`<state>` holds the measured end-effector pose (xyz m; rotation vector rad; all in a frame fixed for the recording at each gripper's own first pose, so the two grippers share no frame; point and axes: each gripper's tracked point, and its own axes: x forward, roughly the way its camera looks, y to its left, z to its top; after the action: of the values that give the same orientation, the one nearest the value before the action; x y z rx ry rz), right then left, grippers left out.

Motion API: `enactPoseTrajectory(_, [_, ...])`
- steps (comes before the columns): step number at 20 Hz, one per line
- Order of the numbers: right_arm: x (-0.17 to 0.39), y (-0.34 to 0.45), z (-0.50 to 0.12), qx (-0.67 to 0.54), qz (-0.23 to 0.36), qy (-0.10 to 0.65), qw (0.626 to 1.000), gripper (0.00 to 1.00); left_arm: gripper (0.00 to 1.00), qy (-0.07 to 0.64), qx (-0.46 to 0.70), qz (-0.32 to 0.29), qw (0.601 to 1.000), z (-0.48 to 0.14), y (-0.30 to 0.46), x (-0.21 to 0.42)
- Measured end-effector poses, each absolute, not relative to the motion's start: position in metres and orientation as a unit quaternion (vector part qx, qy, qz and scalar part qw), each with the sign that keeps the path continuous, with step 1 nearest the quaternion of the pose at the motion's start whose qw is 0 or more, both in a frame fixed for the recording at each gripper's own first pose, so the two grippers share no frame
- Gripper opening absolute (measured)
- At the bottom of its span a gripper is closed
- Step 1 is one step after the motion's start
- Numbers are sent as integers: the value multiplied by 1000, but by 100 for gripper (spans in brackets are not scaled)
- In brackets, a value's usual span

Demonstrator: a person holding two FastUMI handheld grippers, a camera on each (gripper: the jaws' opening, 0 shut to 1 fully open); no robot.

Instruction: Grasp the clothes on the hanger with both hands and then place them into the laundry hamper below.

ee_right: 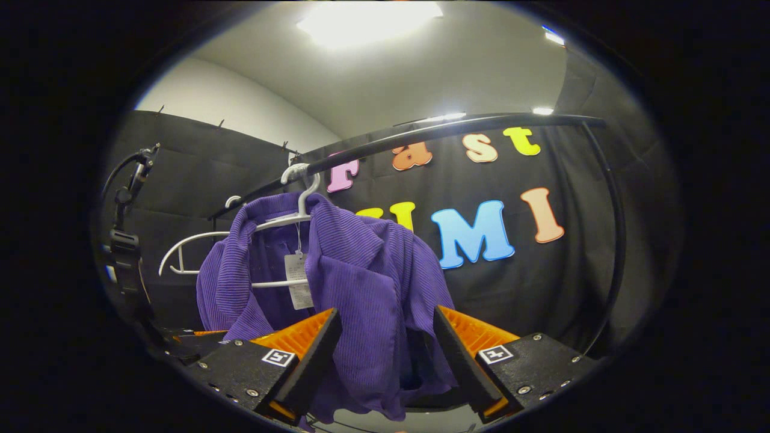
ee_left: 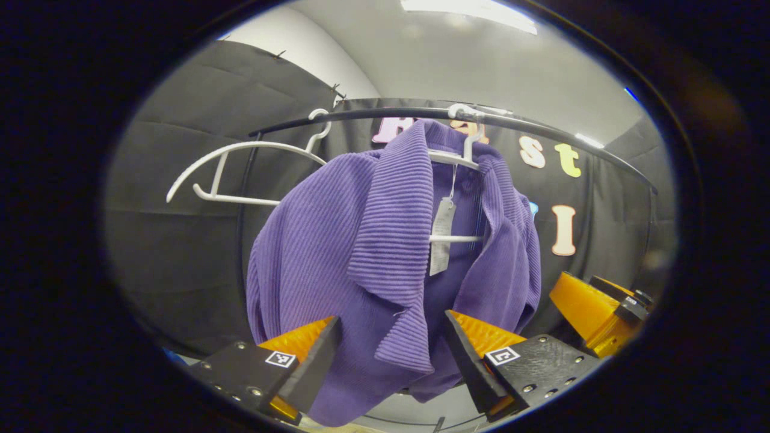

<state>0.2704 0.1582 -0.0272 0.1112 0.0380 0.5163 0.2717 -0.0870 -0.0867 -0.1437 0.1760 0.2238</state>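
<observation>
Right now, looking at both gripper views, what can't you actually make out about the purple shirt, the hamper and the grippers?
- Laundry hamper: it lies below both views' lower edges, so its place is unknown.
- Purple shirt hem: cut off at the bottom of the left gripper view, behind the left hand-held gripper.
- Hang tag: print too small to read.
- Right hand-held gripper: open around the cloth; whether its fingers touch it is unclear.

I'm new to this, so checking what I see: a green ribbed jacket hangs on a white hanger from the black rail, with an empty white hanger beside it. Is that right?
Not quite. The jacket is purple, not green, as the left gripper view shows. The rest holds: it hangs on a white hanger from the black rail, with an empty white hanger beside it.
</observation>
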Motion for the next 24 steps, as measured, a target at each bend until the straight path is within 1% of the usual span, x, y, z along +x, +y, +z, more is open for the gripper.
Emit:
enactPoseTrajectory(2, [282, 170, -26, 50, 268, 12, 962, 95, 97, 73, -58, 132, 987, -80, -78, 274])
enactPoseTrajectory(3, [287, 173, -24, 46, 270, 9, 962, 95, 100, 65, -51, 141, 987, -78, -75, 276])
enactPoseTrajectory(4, [291, 179, -21, 45, 277, 7, 960, 95, 100, 63, -51, 148, 986, -77, -72, 279])
enactPoseTrajectory(5, [294, 188, -20, 44, 289, 6, 956, 95, 100, 66, -54, 154, 984, -80, -69, 283])
enactPoseTrajectory(6, [296, 196, -18, 45, 302, 5, 952, 95, 97, 70, -59, 160, 983, -83, -66, 287])
enactPoseTrajectory(7, [296, 202, -15, 48, 315, 3, 948, 95, 100, 72, -62, 167, 981, -84, -63, 290])
enactPoseTrajectory(9, [297, 214, -11, 56, 334, 1, 941, 95, 100, 74, -69, 175, 979, -84, -56, 293])
enactPoseTrajectory(10, [299, 218, -10, 60, 337, 1, 940, 95, 94, 71, -69, 183, 978, -83, -51, 293])
enactPoseTrajectory(12, [303, 228, -12, 63, 337, 7, 939, 94, 82, 71, -71, 191, 976, -84, -44, 292])
enactPoseTrajectory(15, [315, 241, -19, 53, 320, 17, 946, 94, 82, 71, -62, 198, 976, -86, -40, 293])
enactPoseTrajectory(16, [321, 242, -23, 50, 308, 20, 950, 95, 77, 72, -59, 201, 975, -86, -37, 294])
enactPoseTrajectory(18, [337, 238, -30, 45, 271, 34, 961, 94, 77, 74, -59, 195, 976, -87, -38, 295])
enactPoseTrajectory(19, [338, 242, -33, 55, 275, 43, 959, 94, 83, 75, -57, 188, 978, -87, -38, 294])
enactPoseTrajectory(21, [335, 246, -33, 81, 283, 51, 954, 94, 83, 76, -46, 173, 981, -86, -38, 291])
enactPoseTrajectory(23, [337, 235, -30, 82, 275, 43, 957, 73, 59, 74, -44, 158, 984, -83, -37, 288])
enactPoseTrajectory(24, [340, 226, -25, 81, 263, 32, 961, 51, 46, 72, -41, 155, 984, -78, -36, 282])
